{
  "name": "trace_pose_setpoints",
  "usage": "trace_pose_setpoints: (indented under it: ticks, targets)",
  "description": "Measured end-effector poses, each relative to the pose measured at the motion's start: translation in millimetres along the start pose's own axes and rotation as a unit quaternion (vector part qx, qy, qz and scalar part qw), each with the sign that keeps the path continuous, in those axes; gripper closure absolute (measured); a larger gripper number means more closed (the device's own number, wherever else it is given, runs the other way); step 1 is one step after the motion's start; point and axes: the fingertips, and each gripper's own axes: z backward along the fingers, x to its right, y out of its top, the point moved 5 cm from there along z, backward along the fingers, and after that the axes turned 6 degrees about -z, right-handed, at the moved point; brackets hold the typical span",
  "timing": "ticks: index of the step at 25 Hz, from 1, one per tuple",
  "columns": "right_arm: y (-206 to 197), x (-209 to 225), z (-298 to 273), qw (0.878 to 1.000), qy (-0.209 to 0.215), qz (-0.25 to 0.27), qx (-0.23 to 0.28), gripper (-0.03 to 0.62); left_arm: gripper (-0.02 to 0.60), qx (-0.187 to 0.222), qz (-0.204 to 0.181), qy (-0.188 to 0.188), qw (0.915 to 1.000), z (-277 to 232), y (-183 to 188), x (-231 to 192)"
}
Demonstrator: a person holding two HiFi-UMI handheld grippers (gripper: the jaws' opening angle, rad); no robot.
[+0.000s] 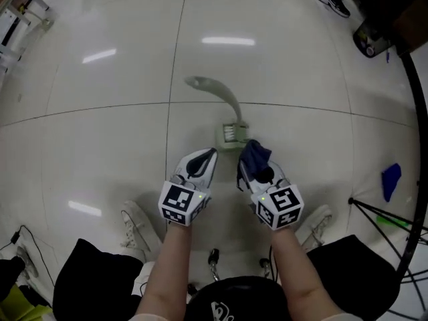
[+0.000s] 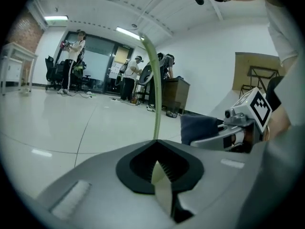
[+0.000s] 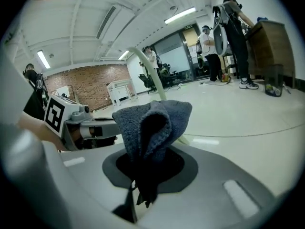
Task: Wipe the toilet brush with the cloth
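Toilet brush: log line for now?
left hand-held gripper shut on toilet brush | right hand-held gripper shut on cloth | cloth near toilet brush

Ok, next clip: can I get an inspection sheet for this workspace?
Surface: floor, glossy white tiles with dark joints.
Job's things: toilet brush lies on the floor with its handle pointing away from the person; the cloth is dark blue and bunched, close to the brush head.
Clutter: blue object on the floor at right.
Grippers: left gripper has its jaws closed on a pale edge of the toilet brush; right gripper has its jaws closed on the cloth.
Cables: thin cable at lower left.
Surroundings: stand legs at right; people standing in the background.
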Motion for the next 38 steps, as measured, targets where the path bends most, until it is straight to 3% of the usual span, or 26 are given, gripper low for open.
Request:
trace_pose_setpoints:
  ticks: [5,9,14,19,23,29,34,38]
  targets:
    - [-47.0,-9.2,-40.0,0.997,0.05,0.007,-0.062,0.526,0.575,-0.006,0.032,-0.015,0.9993,-25.5,-23.6,-12.3]
    - [-70.1,-12.6,-64.2,0.994,0.064,0.003,-0.091,0.526,0.575,-0.022,0.019,-0.047,0.9985,-47.2,-32.5,-16.0]
    - [-70.6,0.2,-85.7,0.993,0.072,-0.055,-0.082,0.526,0.575,-0.017,0.021,-0.071,0.9971,-58.6,-32.4,-26.9]
    - [-73.4,15.0,-94.8,0.982,0.074,-0.161,-0.066,0.523,0.575,-0.025,0.016,-0.068,0.9972,-60.7,-30.3,-25.5]
    - [-80.5,20.3,-93.5,0.976,0.082,-0.193,-0.064,0.52,0.575,-0.021,0.043,-0.063,0.9968,-57.7,-33.4,-26.4]
    - [-86.7,48.0,-82.9,0.979,0.051,-0.183,-0.081,0.522,0.575,-0.024,0.03,-0.062,0.9973,-58.9,-30.8,-25.4]
    - [-88.3,62.7,-75.5,0.977,0.025,-0.188,-0.099,0.52,0.575,-0.024,0.041,-0.052,0.9975,-58.4,-33.9,-26.0]
    - [-90.8,84.0,-62.1,0.972,-0.021,-0.203,-0.115,0.52,0.575,-0.021,0.057,-0.037,0.9975,-57.1,-35.1,-25.8]
